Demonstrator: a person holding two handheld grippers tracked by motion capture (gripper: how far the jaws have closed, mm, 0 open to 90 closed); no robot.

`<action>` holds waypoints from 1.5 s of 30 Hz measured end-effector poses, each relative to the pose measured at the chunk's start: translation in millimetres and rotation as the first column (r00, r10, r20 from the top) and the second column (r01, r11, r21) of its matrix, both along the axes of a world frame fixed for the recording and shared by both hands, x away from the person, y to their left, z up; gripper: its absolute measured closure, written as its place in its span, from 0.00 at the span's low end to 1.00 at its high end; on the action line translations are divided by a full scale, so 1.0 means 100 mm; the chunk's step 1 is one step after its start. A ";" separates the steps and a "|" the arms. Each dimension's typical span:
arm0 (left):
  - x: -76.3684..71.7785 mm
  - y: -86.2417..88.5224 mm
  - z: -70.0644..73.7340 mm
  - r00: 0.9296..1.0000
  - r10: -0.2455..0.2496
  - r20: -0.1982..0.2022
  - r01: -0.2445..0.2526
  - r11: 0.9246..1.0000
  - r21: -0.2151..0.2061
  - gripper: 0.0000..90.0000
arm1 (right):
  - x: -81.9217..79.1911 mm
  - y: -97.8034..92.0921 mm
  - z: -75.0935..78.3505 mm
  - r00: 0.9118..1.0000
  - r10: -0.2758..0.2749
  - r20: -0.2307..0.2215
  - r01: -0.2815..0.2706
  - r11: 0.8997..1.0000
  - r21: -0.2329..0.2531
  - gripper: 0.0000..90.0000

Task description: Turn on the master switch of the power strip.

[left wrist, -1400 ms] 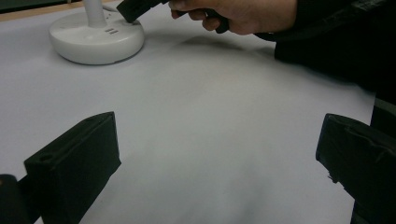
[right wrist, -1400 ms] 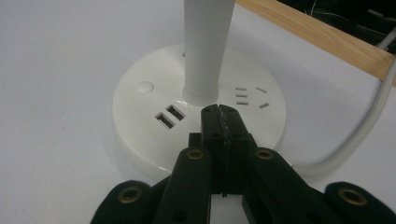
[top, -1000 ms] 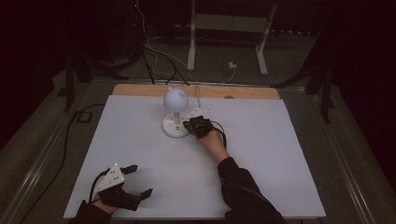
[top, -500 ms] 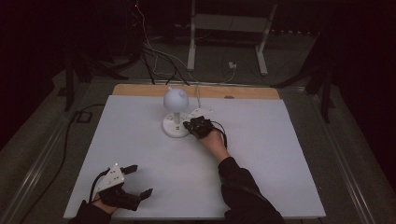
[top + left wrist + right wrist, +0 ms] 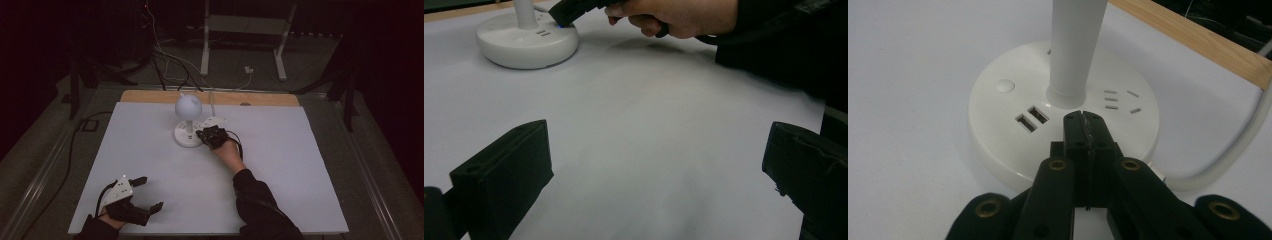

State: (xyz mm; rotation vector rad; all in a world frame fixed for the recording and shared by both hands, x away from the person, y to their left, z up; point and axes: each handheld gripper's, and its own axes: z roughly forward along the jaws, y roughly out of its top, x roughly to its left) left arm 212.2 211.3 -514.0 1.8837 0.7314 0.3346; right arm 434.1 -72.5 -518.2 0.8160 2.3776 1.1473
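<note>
Nearest the person, the left claw (image 5: 142, 192) rests wide open, well short of the lamp base (image 5: 1063, 132). Nothing has moved in the last second: the right claw (image 5: 1082, 122), pinched shut and empty, still presses the glossy round plastic base beside its 2 USB slots, mid-counter.

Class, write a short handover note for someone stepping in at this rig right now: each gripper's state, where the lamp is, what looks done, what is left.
Right gripper: jaws shut, empty, tips over the lamp base just in front of the stem, beside the USB ports.
Left gripper: jaws open, empty, idle at the near left of the table.
The lamp stands upright at the far middle, head unlit.
Done: the right gripper has reached the base.
Left: probably pressing the round button; whether anything is being pressed now cannot be told.
</note>
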 end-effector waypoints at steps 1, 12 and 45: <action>0.00 0.00 0.00 1.000 0.001 0.000 -0.001 1.000 -0.001 0.00 | 0.00 0.00 0.00 1.000 -0.002 0.004 0.003 1.000 -0.003 1.00; 0.01 0.00 -0.01 1.000 0.002 -0.004 -0.002 1.000 -0.001 0.00 | 0.04 -0.06 0.12 1.000 -0.010 -0.021 0.011 0.999 0.033 1.00; 0.01 0.00 0.00 1.000 0.003 -0.001 -0.003 1.000 -0.003 0.00 | -0.11 -0.06 0.17 0.987 0.075 -0.145 -0.061 0.993 0.104 0.11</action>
